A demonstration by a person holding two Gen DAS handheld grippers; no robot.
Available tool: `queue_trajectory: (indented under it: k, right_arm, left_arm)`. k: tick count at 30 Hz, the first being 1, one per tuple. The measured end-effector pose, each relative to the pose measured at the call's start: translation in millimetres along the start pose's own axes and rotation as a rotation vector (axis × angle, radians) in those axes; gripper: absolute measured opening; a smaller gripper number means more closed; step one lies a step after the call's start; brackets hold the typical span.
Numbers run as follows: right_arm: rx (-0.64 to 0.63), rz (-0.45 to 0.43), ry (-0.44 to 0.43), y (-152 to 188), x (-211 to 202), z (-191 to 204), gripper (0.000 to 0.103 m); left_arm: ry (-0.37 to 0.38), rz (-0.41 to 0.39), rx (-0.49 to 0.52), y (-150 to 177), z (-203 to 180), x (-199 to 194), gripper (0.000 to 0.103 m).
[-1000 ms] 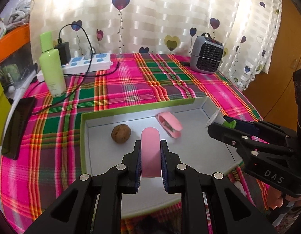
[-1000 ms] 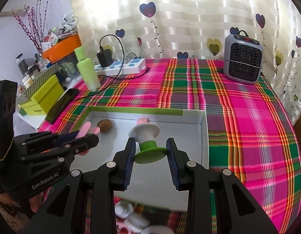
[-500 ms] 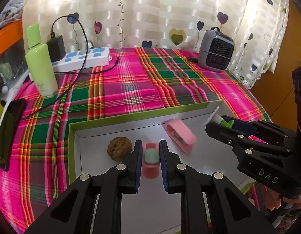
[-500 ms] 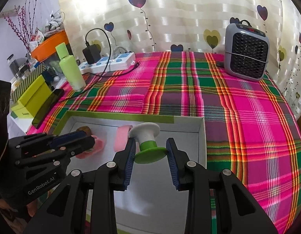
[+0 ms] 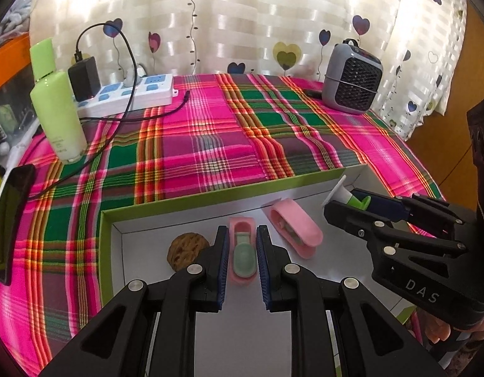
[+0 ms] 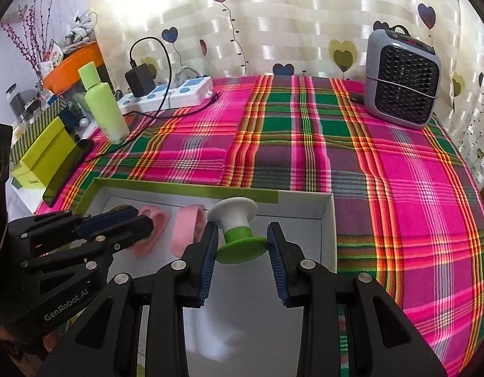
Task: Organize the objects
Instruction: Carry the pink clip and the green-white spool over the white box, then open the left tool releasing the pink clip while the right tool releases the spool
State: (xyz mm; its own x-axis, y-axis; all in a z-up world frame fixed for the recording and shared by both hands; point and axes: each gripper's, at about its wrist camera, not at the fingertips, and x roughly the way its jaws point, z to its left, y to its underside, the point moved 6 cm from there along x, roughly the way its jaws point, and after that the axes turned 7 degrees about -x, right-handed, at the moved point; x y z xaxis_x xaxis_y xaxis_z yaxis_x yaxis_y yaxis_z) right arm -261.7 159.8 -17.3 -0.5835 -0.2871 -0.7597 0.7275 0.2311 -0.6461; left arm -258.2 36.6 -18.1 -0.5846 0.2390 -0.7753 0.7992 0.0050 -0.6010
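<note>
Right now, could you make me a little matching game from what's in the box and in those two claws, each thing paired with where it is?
Things:
1. walnut
2. green-and-white spool
3. pink case with the green insert
4. other pink case

Places:
A. held in the right gripper
B. lying loose in the box, right of the left gripper
C. held in the left gripper
D. lying in the box's left part

Pairs: 1-D, 2-A, 3-C, 4-B

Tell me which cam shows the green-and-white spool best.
Right wrist view: the spool sits centred between the right gripper pads, white flange, neck and green flange all visible. In the left wrist view the spool shows only at the edge, side-on, mostly hidden by that gripper.
</note>
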Motion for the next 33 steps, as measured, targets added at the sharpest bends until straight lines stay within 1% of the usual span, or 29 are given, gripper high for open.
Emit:
queue_trajectory:
  k: [8, 15, 23, 28, 30, 32, 33]
  right_arm:
    - [-0.002, 0.026, 0.004, 2.5, 7.6, -0.6, 0.034]
    - [-0.015, 0.024, 0.024, 1.5, 10.3, 1.3, 0.034]
    - [-0.008, 0.019, 0.025, 0.8, 10.3, 2.1, 0.034]
    - [0.005, 0.013, 0.027, 0.4, 9.3, 1.3, 0.034]
    - [0.013, 0.009, 0.026, 0.2, 8.9, 0.4, 0.035]
    - [0.022, 0.004, 0.024, -0.1, 7.7, -0.3, 0.037]
    - [0.025, 0.002, 0.025, -0.1, 7.0, -0.6, 0.040]
  left_arm:
    - [-0.003, 0.003, 0.001, -4.8, -1.4, 4.6, 0.016]
    - [0.003, 0.019, -0.004, -4.1, -1.3, 9.4, 0.016]
    - [0.006, 0.018, -0.014, -4.4, 0.1, 8.9, 0.017]
    - [0.006, 0.014, -0.013, -4.4, 1.0, 8.8, 0.023]
    - [0.005, 0.011, -0.015, -5.0, 0.7, 7.6, 0.028]
    - [0.004, 0.011, -0.014, -4.4, 0.6, 6.7, 0.030]
    - [0.004, 0.011, -0.015, -4.1, 0.7, 6.4, 0.030]
